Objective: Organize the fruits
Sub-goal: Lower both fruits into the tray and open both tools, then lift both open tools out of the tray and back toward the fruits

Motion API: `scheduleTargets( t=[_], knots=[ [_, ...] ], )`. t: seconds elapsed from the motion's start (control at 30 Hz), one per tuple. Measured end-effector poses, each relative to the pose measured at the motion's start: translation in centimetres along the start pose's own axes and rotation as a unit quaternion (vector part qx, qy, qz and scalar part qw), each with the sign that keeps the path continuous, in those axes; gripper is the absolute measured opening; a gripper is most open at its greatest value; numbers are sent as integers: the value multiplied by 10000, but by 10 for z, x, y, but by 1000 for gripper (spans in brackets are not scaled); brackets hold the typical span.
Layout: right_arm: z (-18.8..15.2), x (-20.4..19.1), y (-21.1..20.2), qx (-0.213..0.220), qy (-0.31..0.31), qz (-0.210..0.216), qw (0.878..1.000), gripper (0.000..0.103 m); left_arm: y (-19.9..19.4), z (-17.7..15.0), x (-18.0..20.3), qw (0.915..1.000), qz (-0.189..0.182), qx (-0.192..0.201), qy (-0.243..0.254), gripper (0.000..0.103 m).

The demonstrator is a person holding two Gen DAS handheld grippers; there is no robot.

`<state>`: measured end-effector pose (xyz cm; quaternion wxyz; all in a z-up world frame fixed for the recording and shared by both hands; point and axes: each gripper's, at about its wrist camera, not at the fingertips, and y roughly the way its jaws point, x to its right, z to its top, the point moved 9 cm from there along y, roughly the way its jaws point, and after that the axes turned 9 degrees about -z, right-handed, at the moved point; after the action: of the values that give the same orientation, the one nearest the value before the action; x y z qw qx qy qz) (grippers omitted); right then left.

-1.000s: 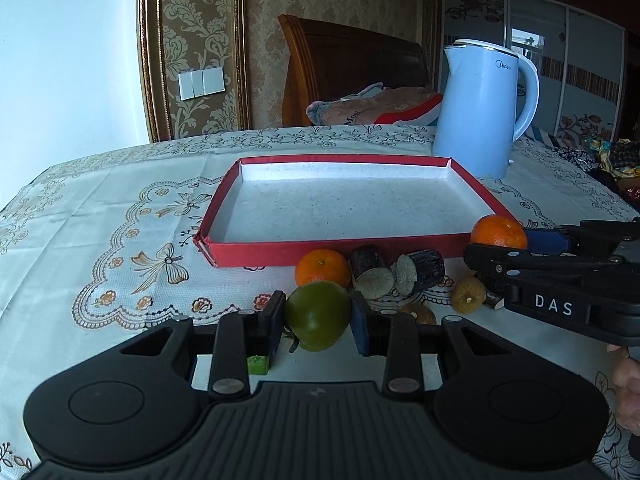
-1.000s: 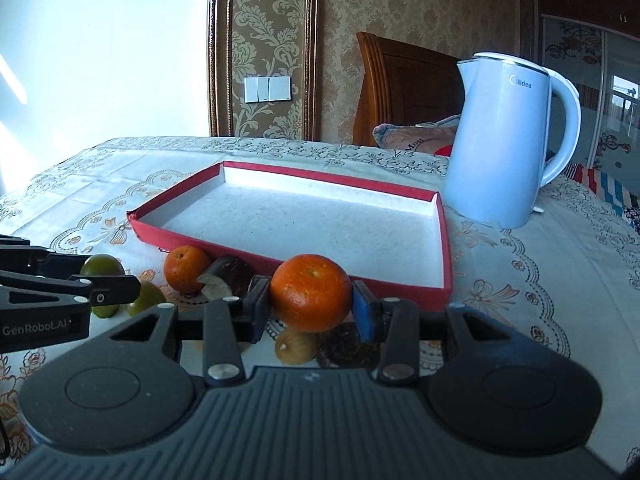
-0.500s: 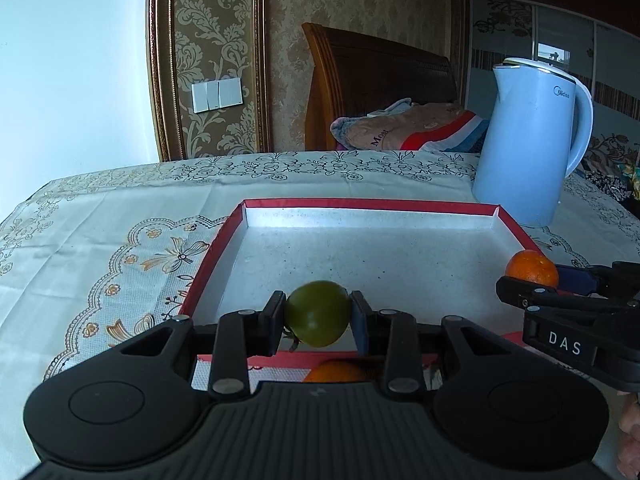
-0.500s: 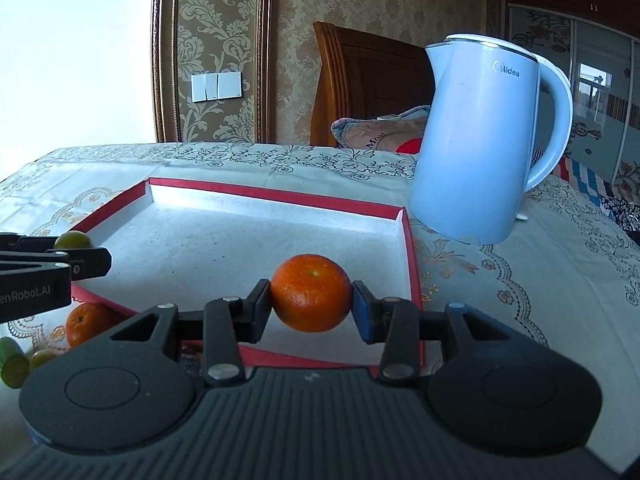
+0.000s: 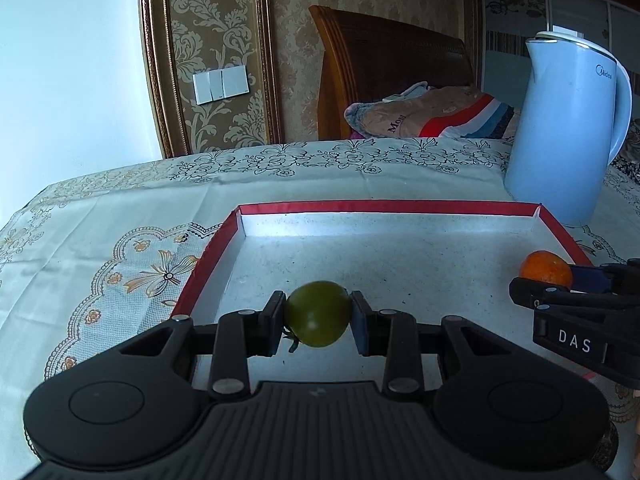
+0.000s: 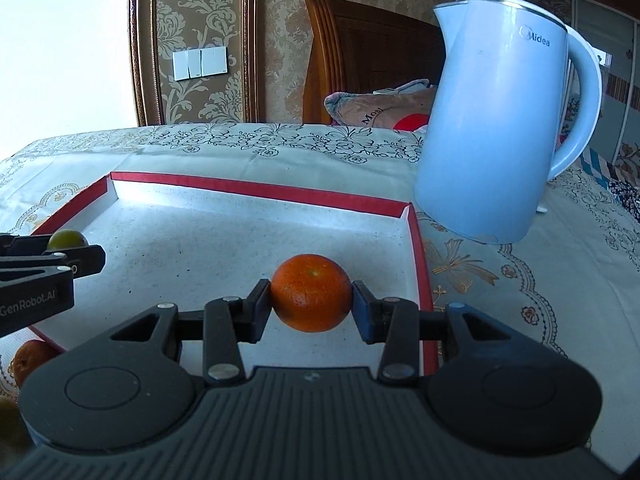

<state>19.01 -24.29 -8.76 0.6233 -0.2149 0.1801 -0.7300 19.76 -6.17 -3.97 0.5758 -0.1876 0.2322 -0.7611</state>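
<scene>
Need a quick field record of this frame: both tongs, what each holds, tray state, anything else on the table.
left tongs: shut on green fruit, held over the tray's left part
right tongs: shut on orange, held over the tray's right part
tray: red-rimmed, pale floor, no fruit resting in the visible part
kettle: light blue, upright on the tablecloth just past the tray's far right corner
loose fruit: second orange on the cloth outside the tray's near edge
tablecloth: pale, floral embroidery
</scene>
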Motion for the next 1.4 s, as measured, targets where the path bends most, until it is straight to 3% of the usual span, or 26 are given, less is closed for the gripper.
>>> scheduleTargets(
  t=[0.27,0.73,1.03,1.13,1.17,1.23,1.4],
  knots=[
    [-1,-2,22,-253,7,-6,9997,40,22,2,-1,9996,74,-254,-60,34],
    [6,-4,32,-280,-19,-62,9996,40,39,0,-9,9974,132,-635,-303,33],
    [7,-2,33,-280,65,-26,9996,40,39,1,-8,9974,137,-639,-309,35],
    [9,-1,30,-172,108,-35,9998,52,38,0,-10,9971,52,-642,-407,37],
    [10,0,28,-124,130,-47,9998,58,38,0,-10,9969,-2,-653,-433,43],
    [12,-1,25,-61,127,-40,9999,59,37,0,-8,9971,-48,-627,-439,49],
    [12,0,23,-45,162,-12,9999,60,31,3,-5,9987,87,-443,-245,49]
  ],
)
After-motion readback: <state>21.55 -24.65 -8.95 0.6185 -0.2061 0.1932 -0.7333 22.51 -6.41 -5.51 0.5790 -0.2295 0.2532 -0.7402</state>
